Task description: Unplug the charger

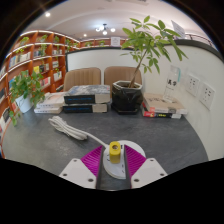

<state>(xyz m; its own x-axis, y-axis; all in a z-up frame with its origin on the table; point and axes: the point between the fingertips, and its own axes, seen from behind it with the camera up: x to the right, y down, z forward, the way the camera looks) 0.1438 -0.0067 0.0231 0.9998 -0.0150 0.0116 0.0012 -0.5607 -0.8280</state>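
Note:
A white charger with a yellow cylindrical part on top sits between my fingers, and both magenta pads press against its white body. My gripper is shut on it, just over the near part of the grey table. A white power strip with its cable lies on the table beyond my left finger, apart from the charger. I cannot see the charger's underside or prongs.
A potted plant in a black pot stands at the back middle. Stacked books and boxes lie to its left and a flat box to its right. Wall sockets are on the right wall, and bookshelves stand at the left.

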